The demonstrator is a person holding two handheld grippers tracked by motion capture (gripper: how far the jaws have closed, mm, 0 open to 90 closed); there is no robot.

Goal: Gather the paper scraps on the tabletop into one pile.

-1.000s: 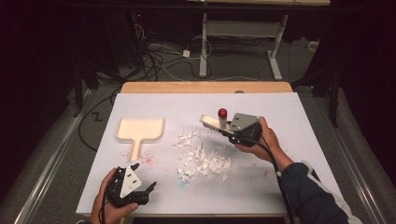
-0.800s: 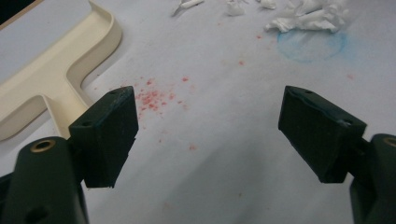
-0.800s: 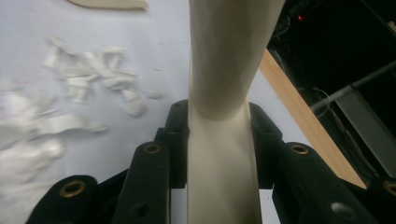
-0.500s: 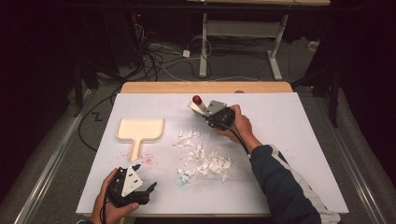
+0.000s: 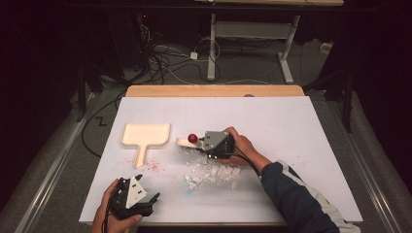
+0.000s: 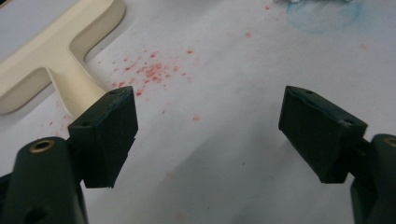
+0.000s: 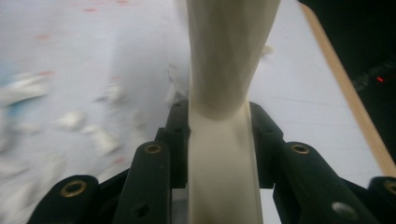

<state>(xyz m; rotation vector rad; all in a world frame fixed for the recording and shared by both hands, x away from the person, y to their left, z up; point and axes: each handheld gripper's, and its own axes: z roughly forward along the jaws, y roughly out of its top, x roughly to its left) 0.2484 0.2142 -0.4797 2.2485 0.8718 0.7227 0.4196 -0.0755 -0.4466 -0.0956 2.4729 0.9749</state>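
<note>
Right gripper (image 5: pixel 197 142), clamped on cream plastic brush handle (image 7: pixel 224 140): shifts from 1 o'clock of the white paper-scrap pile (image 5: pixel 211 172) to its 11 o'clock edge, lower, nearer the cream plastic dustpan (image 5: pixel 145 136).

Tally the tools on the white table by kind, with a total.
Cream dustpan: 1
Cream brush, handle clamped in the right claw: 1
Hand-held claws, counting the open left claw: 2
Total: 4
</note>
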